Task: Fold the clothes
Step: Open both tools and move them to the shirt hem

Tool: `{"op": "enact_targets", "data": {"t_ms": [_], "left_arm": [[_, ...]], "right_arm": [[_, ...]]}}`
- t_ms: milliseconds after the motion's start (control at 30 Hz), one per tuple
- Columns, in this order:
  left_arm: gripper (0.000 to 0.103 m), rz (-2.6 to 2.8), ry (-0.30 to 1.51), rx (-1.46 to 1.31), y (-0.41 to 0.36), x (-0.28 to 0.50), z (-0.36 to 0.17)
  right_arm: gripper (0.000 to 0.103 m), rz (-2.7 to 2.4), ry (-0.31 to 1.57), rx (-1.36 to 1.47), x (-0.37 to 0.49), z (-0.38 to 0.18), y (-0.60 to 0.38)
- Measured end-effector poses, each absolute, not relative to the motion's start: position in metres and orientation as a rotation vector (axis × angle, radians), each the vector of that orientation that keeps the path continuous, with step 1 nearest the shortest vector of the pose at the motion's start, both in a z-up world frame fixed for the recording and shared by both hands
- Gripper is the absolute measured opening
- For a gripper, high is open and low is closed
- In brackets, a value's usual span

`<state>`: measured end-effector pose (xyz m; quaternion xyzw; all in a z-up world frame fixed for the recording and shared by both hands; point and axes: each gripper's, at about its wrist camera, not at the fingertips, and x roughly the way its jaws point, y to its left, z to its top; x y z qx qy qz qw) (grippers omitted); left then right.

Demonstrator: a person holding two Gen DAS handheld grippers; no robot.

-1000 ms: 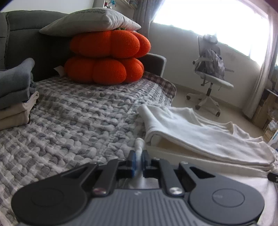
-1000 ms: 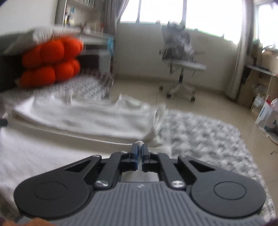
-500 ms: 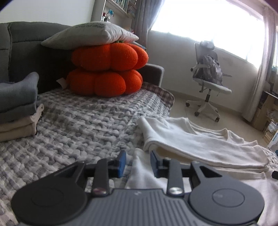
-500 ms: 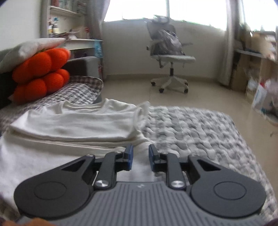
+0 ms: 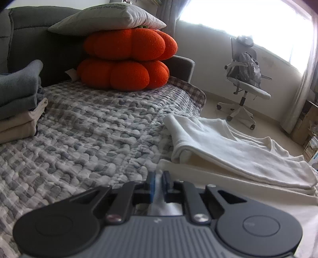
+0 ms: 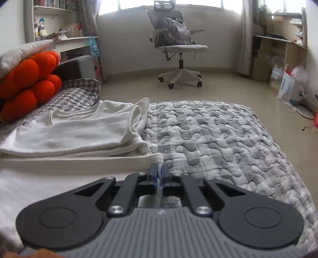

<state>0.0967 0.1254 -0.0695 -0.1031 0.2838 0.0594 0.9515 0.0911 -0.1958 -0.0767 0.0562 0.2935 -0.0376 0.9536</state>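
- On the bed's grey quilt [image 6: 208, 135]: cream garment [image 6: 79, 131], partly folded.
- Left tool [image 5: 158, 178]: jaws closing, fabric edge pinched between.
- Right tool [image 6: 158, 172]: clenched on the garment's near corner.

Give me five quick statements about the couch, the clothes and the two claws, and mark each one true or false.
1. The white garment lies partly folded on the grey quilted cover. True.
2. The right claw stands wide open above bare cover. False: it is shut on the white garment's near edge.
3. A grey pillow rests on top of the orange cushions. True.
4. The office chair has an empty seat. False: a grey bag sits on it.
5. The left claw has white cloth between its pads. True; its jaws are closing on it.
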Motion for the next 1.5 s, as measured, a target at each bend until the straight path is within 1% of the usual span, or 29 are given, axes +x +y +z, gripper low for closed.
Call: {"op": "enact_targets", "data": {"t_ms": [67,100,133,200,233,267,333,400,633,767,933,1100,1500], "left_arm": [[0.015,0.124,0.571,-0.213,0.127,0.093,-0.066],[0.016,0.124,0.569,-0.216,0.127,0.091,-0.064],[0.017,0.121,0.566,-0.216,0.127,0.089,-0.061],[0.018,0.102,0.555,-0.201,0.125,0.082,-0.055],[0.021,0.091,0.546,-0.19,0.123,0.078,-0.052],[0.025,0.074,0.538,-0.176,0.121,0.075,-0.049],[0.032,0.015,0.53,-0.143,0.114,0.068,-0.043],[0.035,-0.047,0.524,-0.11,0.106,0.062,-0.038],[0.035,-0.289,0.611,0.005,0.072,0.052,-0.041],[0.035,-0.356,0.655,0.029,0.063,0.051,-0.044],[0.035,-0.417,0.693,0.069,0.058,0.045,-0.053],[0.035,-0.454,0.682,0.14,0.053,0.037,-0.063],[0.035,-0.497,0.672,0.086,0.083,0.025,-0.061]], "right_arm": [[0.007,-0.069,0.587,0.126,0.089,-0.074,-0.197],[0.011,-0.065,0.585,0.133,0.087,-0.072,-0.198],[0.017,-0.061,0.584,0.14,0.086,-0.07,-0.198],[0.02,-0.047,0.583,0.127,0.081,-0.063,-0.196],[0.024,-0.034,0.579,0.121,0.078,-0.059,-0.193],[0.031,-0.02,0.574,0.115,0.075,-0.054,-0.191],[0.037,0.022,0.565,0.099,0.067,-0.047,-0.183],[0.037,0.081,0.566,0.072,0.058,-0.042,-0.17],[0.037,0.302,0.6,-0.055,0.035,-0.037,-0.113],[0.037,0.366,0.616,-0.071,0.029,-0.039,-0.094],[0.037,0.391,0.648,-0.044,0.028,-0.049,-0.091],[0.037,0.396,0.683,-0.058,0.027,-0.061,-0.089],[0.037,0.448,0.692,-0.012,0.023,-0.067,-0.114]]}}
